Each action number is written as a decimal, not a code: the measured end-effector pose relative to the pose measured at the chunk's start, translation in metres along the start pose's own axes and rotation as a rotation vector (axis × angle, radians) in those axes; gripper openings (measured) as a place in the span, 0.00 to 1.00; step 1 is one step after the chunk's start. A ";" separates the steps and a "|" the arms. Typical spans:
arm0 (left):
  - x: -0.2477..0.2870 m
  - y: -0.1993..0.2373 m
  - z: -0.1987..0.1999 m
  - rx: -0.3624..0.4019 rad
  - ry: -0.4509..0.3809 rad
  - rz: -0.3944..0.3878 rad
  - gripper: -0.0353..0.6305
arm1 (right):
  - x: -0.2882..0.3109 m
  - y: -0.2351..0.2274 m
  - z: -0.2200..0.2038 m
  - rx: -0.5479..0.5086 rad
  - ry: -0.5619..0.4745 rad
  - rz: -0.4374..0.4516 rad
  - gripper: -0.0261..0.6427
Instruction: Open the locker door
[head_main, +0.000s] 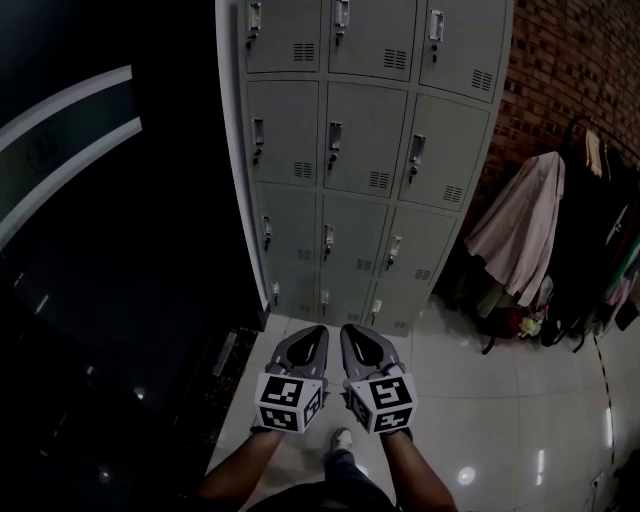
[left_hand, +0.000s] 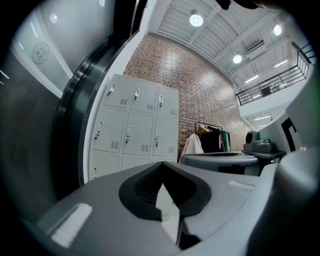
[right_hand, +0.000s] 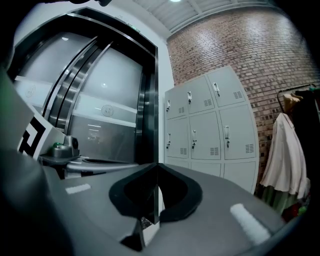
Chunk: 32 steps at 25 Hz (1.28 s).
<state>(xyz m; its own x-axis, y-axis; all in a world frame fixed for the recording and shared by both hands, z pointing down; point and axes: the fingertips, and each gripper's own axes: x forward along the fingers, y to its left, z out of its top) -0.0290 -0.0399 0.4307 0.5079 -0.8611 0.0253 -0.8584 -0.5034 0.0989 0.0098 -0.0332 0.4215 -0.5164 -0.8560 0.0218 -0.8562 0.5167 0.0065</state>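
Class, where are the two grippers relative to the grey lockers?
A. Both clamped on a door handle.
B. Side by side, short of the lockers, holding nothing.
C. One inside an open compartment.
B: the left gripper and right gripper sit side by side, jaws shut and empty, short of the lockers, all doors shut.

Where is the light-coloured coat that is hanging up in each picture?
Head view: the pale coat hangs at the right, beside the grey lockers.
Left gripper view: the pale coat is small, near the middle, just right of the grey lockers.
Right gripper view: the pale coat is at the right edge, right of the grey lockers.
Shared landmark: the grey lockers, always left of the coat.
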 end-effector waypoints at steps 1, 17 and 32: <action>0.011 0.005 0.002 0.003 -0.003 0.006 0.06 | 0.010 -0.007 0.002 -0.001 -0.005 0.007 0.04; 0.209 0.069 0.044 0.038 -0.030 0.109 0.06 | 0.161 -0.143 0.037 0.032 -0.065 0.112 0.04; 0.294 0.141 0.076 0.032 -0.095 0.135 0.06 | 0.270 -0.197 0.065 0.011 -0.127 0.124 0.06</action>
<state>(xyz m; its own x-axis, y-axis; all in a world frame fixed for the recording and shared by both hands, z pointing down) -0.0066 -0.3693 0.3761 0.3802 -0.9230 -0.0585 -0.9208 -0.3837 0.0694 0.0379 -0.3668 0.3612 -0.6155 -0.7812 -0.1043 -0.7856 0.6188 0.0009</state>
